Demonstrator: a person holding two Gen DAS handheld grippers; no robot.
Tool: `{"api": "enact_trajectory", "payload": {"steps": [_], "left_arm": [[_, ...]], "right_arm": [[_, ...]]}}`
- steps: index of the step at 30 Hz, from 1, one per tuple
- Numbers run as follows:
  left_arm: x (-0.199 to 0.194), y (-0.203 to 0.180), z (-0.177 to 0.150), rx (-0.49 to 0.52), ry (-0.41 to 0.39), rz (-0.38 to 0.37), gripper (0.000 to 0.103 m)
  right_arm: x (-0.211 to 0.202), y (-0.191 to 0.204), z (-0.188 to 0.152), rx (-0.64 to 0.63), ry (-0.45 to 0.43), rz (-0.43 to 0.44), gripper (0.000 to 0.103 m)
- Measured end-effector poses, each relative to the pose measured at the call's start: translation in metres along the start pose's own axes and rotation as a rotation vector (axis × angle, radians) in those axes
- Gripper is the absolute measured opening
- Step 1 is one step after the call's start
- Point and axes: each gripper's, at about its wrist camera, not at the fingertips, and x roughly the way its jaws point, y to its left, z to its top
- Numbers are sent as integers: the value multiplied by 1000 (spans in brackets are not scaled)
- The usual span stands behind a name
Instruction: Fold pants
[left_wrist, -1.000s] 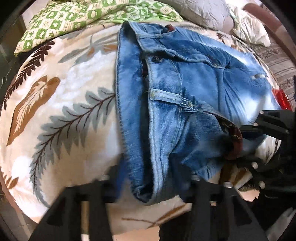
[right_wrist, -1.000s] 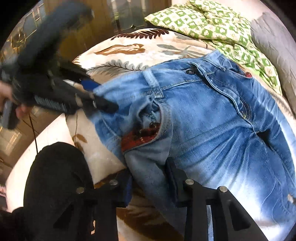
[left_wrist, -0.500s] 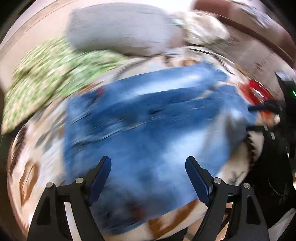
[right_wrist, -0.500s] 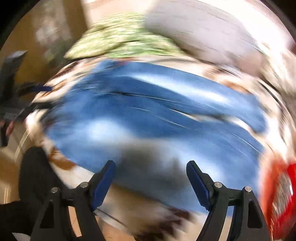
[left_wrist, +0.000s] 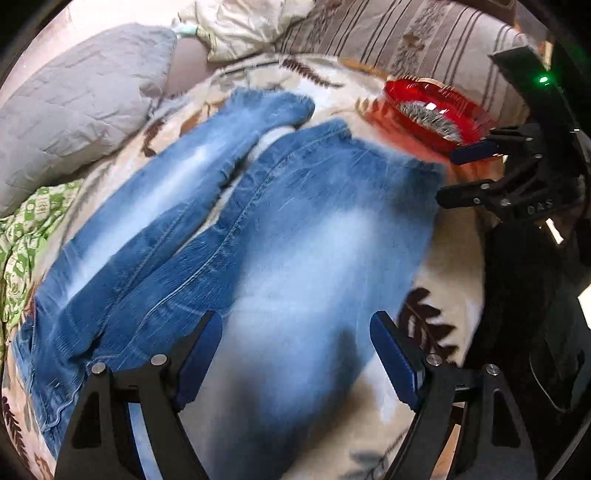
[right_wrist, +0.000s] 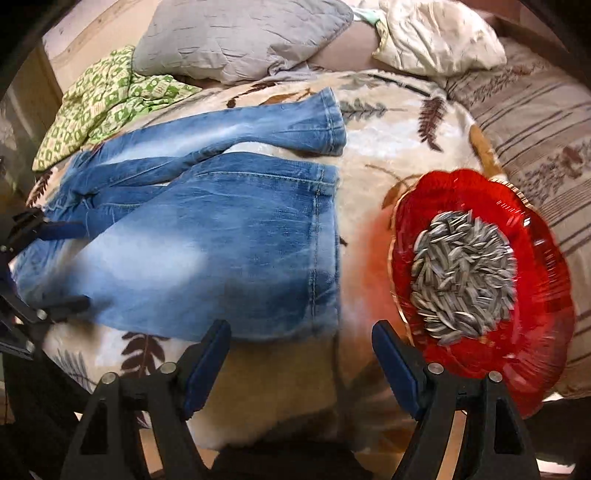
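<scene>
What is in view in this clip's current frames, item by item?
jeans: one pair, faded blue, spread flat on the blanket, legs toward the pillows
blanket: one, cream with leaf print, covering the bed
red dish: one, holding grey striped seeds, right of the jeans hems
grey pillow: one, at the head of the bed
green patterned cloth: one, beside the grey pillow
striped bedding: brown-beige, far right
left hand-held gripper: black with blue pads, open above the jeans
right hand-held gripper: same, open, near the hem
</scene>
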Motion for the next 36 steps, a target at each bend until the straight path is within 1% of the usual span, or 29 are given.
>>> {"api": "enact_trajectory", "payload": {"steps": [3, 4, 5, 6, 7, 8, 9, 10, 11, 12, 15, 17, 18, 20, 21, 22, 25, 27, 29, 30, 31, 32, 33, 34, 36], "left_arm": [[19, 5, 1, -33, 58, -5, 83], [25, 8, -2, -50, 78, -19, 83], [27, 9, -3, -60, 85, -33, 83], [29, 12, -6, -77, 80, -54, 76], [27, 13, -8, -79, 72, -60, 59], [23, 13, -8, -71, 62, -60, 48], [19, 13, -7, -62, 58, -63, 26], [15, 14, -6, -63, 59, -75, 18], [12, 14, -5, -58, 60, -88, 17], [12, 12, -3, -48, 58, -93, 12], [8, 1, -2, -6, 51, -107, 9], [7, -5, -1, 16, 38, -151, 8], [8, -11, 0, 30, 38, -173, 8], [20, -18, 3, 58, 62, -155, 8], [28, -21, 3, 69, 80, -143, 8], [28, -22, 5, 67, 70, -142, 8], [26, -20, 7, 62, 80, -145, 8], [24, -18, 6, 65, 88, -138, 9], [18, -14, 4, 42, 87, -135, 27], [15, -11, 1, 31, 80, -127, 56], [10, -7, -1, 17, 64, -108, 76], [4, -3, -3, 0, 36, -85, 78], [-3, 0, -3, -16, 10, -70, 79], [-8, 3, -4, -25, 2, -60, 79], [-17, 10, -8, -47, -9, -10, 80]], "right_arm": [[14, -2, 0, 7, 18, 29, 81], [16, 0, -1, -5, 12, 27, 75], [16, 4, 0, -24, 2, 23, 65], [18, 8, 0, -45, 1, 14, 48], [19, 12, 1, -69, -2, -25, 29], [17, 13, 1, -91, -5, -51, 26], [16, 13, 0, -95, -6, -44, 19], [11, 11, -1, -95, -5, -35, 18], [9, 10, -1, -98, -5, -33, 18], [5, 8, -2, -104, -7, -24, 17], [-12, 8, -7, -126, -23, -12, 16], [-24, 5, -13, -118, -28, -3, 15], [-30, 2, -17, -113, -32, -14, 15], [-34, -7, -20, -98, -27, -22, 15], [-33, -13, -23, -73, -15, -12, 15], [-30, -14, -25, -68, 0, -17, 15], [-19, -9, -25, -89, 23, -57, 15], [-14, -8, -24, -74, 34, -56, 16], [-13, -7, -24, -71, 54, -59, 19], [-18, -5, -25, -76, 46, -69, 22], [-23, -3, -26, -88, 34, -70, 31], [-27, -1, -26, -96, 26, -67, 42], [-34, 1, -26, -102, 8, -64, 72], [-40, 2, -26, -102, -18, -67, 84], [-54, 5, -26, -103, -81, -69, 85]]}}
